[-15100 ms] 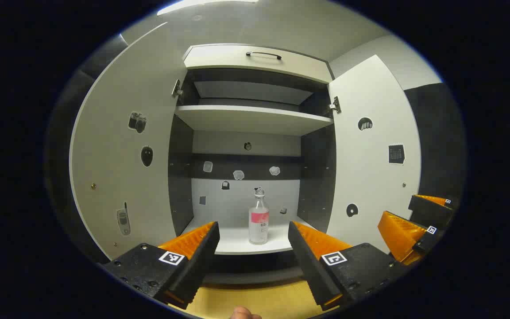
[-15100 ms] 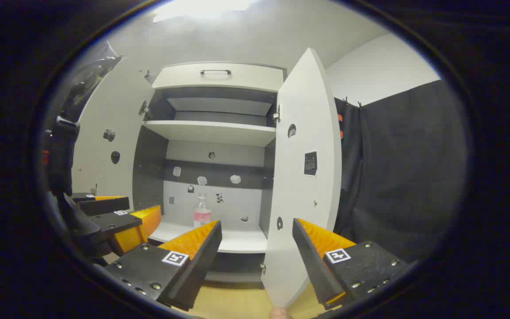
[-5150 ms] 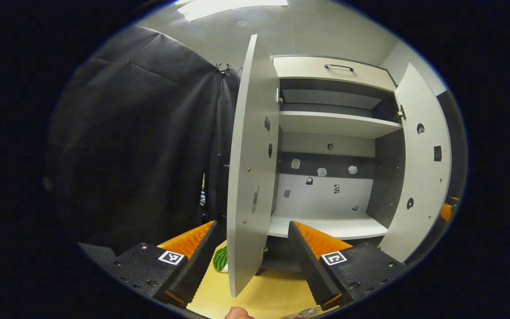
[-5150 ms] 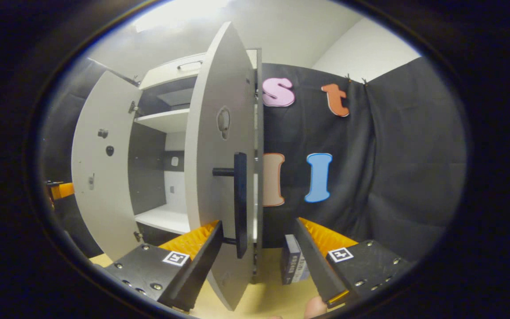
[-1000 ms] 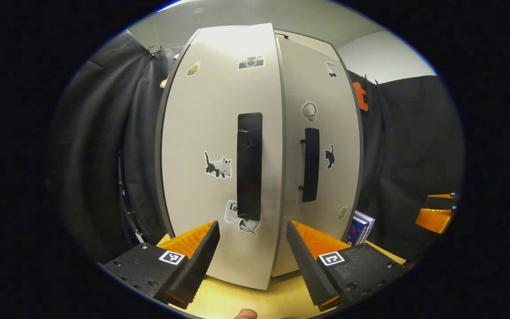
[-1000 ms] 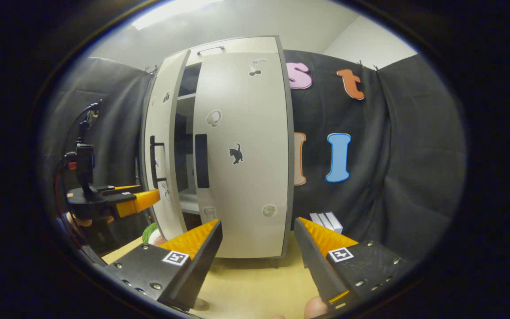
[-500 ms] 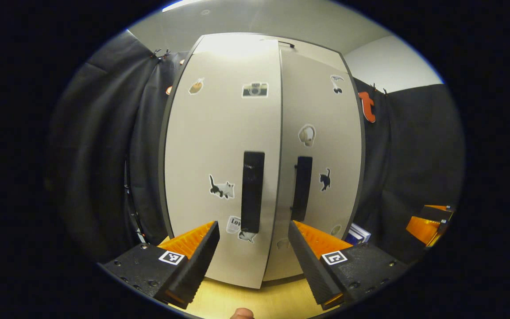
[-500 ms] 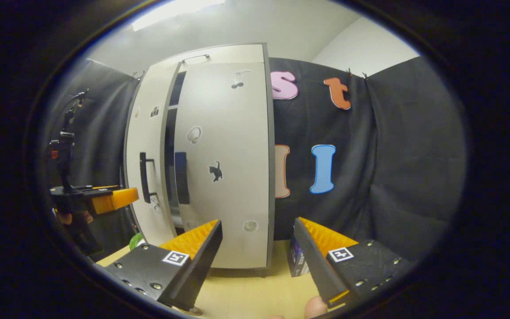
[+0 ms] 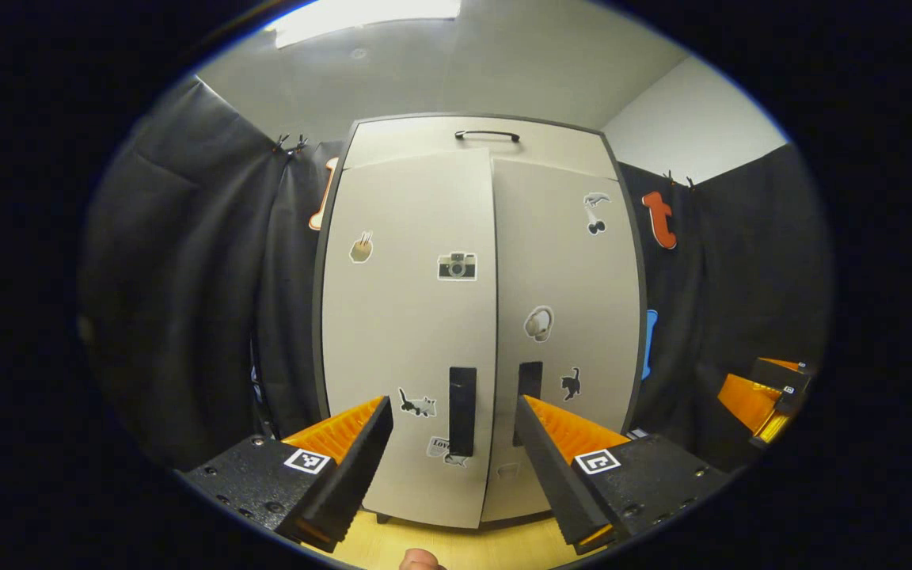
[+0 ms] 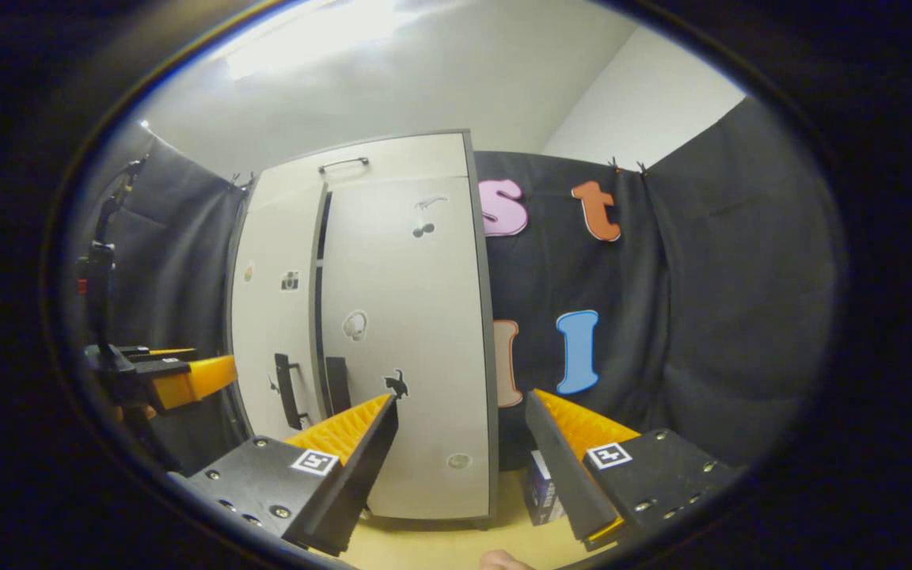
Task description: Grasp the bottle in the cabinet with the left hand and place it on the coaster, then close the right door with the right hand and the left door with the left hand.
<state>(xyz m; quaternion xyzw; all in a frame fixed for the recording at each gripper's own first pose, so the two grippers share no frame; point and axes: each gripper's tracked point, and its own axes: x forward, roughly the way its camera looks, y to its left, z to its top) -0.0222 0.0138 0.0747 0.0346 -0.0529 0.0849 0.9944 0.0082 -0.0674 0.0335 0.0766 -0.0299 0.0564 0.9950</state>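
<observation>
The grey cabinet stands with both doors shut. In the left gripper view the left door and the right door meet at a thin seam, with their dark handles side by side. My left gripper is open a short way in front of the handles and holds nothing. In the right gripper view the cabinet is seen at an angle, with the right door nearest. My right gripper is open and empty in front of it. The left gripper shows farther off by the left door.
A drawer front with a dark handle tops the cabinet. Black cloth walls hang on both sides. Some books stand on the wooden tabletop right of the cabinet. The right gripper appears at the far right of the left gripper view.
The left door has gone from slightly ajar to flush with the right door. Both grippers have drawn back from the cabinet, so more of its top shows.
</observation>
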